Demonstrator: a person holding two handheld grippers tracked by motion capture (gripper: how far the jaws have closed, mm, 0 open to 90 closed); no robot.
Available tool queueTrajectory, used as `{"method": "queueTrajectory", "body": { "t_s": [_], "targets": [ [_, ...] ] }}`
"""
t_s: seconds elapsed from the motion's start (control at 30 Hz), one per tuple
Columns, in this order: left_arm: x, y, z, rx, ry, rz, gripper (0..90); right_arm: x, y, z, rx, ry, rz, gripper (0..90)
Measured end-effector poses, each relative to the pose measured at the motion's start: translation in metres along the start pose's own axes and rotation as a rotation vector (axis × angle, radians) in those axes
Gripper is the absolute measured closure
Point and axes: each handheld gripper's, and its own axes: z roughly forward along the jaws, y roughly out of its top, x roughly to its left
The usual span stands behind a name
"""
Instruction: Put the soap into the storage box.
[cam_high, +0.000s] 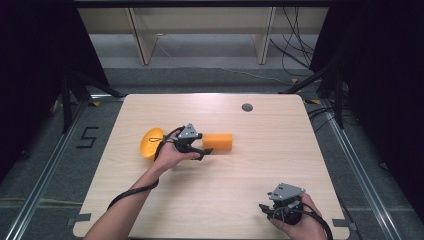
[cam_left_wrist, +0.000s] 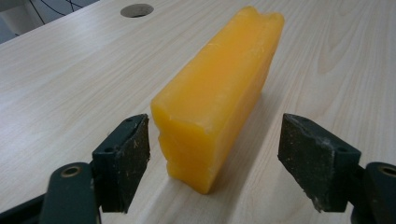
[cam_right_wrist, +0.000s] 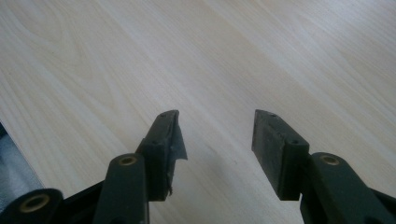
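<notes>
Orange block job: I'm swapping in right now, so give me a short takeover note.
Left claw: open, the near end of the orange block between its pads, none touching.
Right claw: open, holding nothing, over bare table at the near right.
Block lies mid-table; a yellow dish sits behind the left hand.
Done: left claw lined up on the block.
Left: probably close and lift.

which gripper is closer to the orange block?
Left. The left gripper is right at the near end of the orange block, jaws open on either side. The right gripper sits apart at the table's near right corner.
</notes>
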Motion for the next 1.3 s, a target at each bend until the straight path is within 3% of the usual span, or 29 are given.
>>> {"method": "queueTrajectory", "body": {
  "t_s": [0.13, 0.27, 0.33, 0.4, 0.43, 0.57, 0.67, 0.7, 0.83, 0.9, 0.93, 1.07, 1.23, 1.3],
  "targets": [
    [0.0, 0.0, 0.004, 0.002, -0.014, -0.012, 25.3, 0.0, 0.0, 0.001, 0.001, 0.006, 0.001, 51.5],
    [0.001, 0.0, 0.009, 0.018, -0.03, 0.007, 27.1, -0.001, 0.0, 0.001, -0.002, 0.004, -0.011, 51.5],
    [0.001, 0.0, 0.011, 0.018, -0.026, 0.025, 29.8, -0.001, 0.0, 0.001, -0.001, 0.004, -0.011, 51.5],
    [0.0, 0.0, 0.012, 0.018, 0.007, 0.032, 33.6, -0.002, 0.0, 0.001, 0.0, 0.005, -0.011, 51.5],
    [-0.001, 0.0, 0.013, 0.023, 0.005, 0.051, 34.3, -0.001, 0.0, 0.0, 0.001, 0.007, -0.006, 51.4],
    [0.001, 0.0, 0.012, 0.028, 0.002, 0.058, 37.2, -0.002, 0.0, 0.001, 0.001, 0.006, -0.011, 51.4],
    [0.0, 0.001, 0.01, 0.044, 0.029, 0.054, 45.5, 0.0, -0.001, 0.001, -0.001, 0.007, -0.001, 51.4],
    [-0.001, 0.001, 0.01, 0.048, 0.027, 0.035, 46.6, 0.0, -0.001, 0.001, 0.0, 0.007, 0.001, 51.3],
    [-0.007, 0.003, 0.007, 0.076, 0.061, 0.039, 49.6, 0.0, -0.001, 0.001, 0.0, 0.006, 0.002, 51.1],
    [-0.01, 0.002, 0.007, 0.075, 0.056, 0.017, 50.6, 0.0, -0.001, 0.001, 0.0, 0.007, 0.003, 51.0],
    [-0.009, 0.003, 0.005, 0.086, 0.055, 0.042, 53.4, -0.002, 0.0, 0.002, -0.003, 0.007, -0.025, 50.8],
    [-0.014, 0.001, 0.002, 0.071, 0.026, 0.005, 59.0, -0.001, -0.001, 0.002, 0.006, 0.013, -0.011, 50.6],
    [-0.018, -0.002, 0.002, 0.051, 0.041, -0.019, 59.2, -0.001, -0.001, 0.002, 0.006, 0.013, -0.01, 50.2],
    [-0.017, -0.002, 0.001, 0.056, 0.043, 0.004, 59.1, -0.001, -0.001, 0.002, 0.007, 0.014, -0.01, 50.2]
  ]
}}
